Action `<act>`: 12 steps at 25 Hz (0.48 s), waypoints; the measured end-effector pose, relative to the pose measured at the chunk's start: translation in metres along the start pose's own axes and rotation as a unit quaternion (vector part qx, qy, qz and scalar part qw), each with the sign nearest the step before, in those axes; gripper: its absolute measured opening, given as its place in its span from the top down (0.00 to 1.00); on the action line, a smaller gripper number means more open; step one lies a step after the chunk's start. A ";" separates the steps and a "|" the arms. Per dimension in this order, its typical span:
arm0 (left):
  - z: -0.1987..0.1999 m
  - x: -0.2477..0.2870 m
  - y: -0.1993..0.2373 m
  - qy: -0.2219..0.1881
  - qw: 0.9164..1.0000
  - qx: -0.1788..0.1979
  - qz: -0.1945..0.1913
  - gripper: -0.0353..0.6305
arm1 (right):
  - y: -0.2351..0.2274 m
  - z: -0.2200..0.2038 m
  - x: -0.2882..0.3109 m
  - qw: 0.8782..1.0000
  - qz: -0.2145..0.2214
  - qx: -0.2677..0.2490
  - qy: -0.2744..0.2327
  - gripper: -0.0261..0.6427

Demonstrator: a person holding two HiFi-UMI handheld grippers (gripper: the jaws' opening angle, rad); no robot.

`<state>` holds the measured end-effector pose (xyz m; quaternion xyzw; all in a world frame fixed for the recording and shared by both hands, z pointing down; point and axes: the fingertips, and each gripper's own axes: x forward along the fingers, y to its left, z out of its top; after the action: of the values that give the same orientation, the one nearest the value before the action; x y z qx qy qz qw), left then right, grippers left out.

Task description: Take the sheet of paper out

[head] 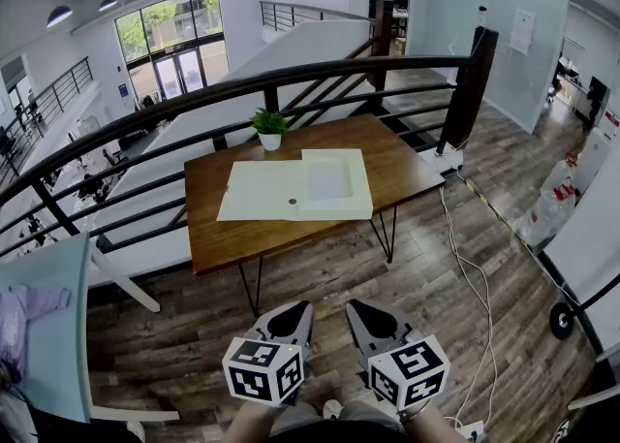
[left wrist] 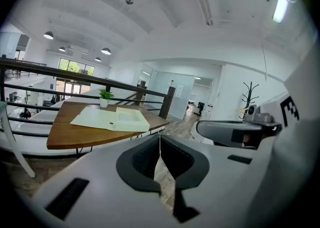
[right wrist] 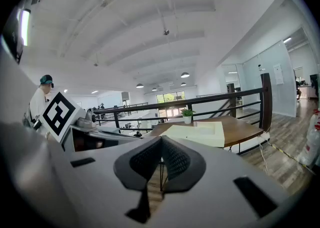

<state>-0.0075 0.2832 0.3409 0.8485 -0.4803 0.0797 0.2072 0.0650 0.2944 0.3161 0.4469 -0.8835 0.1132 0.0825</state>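
Note:
A pale cream folder (head: 262, 190) lies open on the wooden table (head: 242, 233), with a white box-like tray (head: 334, 182) on its right half and a small dark dot near the fold. No separate sheet of paper can be told apart. The folder also shows in the left gripper view (left wrist: 97, 117) and the right gripper view (right wrist: 192, 132). Both grippers hang low in front of me, well short of the table. My left gripper (head: 288, 321) is shut with nothing in it, tips touching (left wrist: 160, 139). My right gripper (head: 368, 320) is shut and empty too (right wrist: 161, 144).
A small potted plant (head: 269, 127) stands at the table's far edge. A dark metal railing (head: 320, 73) runs behind the table. A white cable (head: 470, 276) trails over the wooden floor on the right. A pale blue chair (head: 53, 334) stands at the left.

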 end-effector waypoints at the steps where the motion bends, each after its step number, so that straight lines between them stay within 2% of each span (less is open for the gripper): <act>1: 0.000 0.000 0.003 0.000 1.000 -0.002 0.002 0.92 | -0.002 -0.001 0.001 1.000 -0.004 -0.005 -0.001 0.92; 8: -0.003 0.002 0.009 0.007 1.000 0.000 0.003 0.92 | -0.012 -0.009 0.006 1.000 -0.016 0.006 0.003 0.92; 12: -0.002 0.003 0.002 -0.002 1.000 -0.009 -0.021 0.92 | -0.015 -0.004 0.003 1.000 -0.016 0.021 -0.013 0.92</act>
<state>-0.0074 0.2805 0.3440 0.8566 -0.4637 0.0688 0.2156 0.0757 0.2846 0.3225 0.4641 -0.8747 0.1244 0.0629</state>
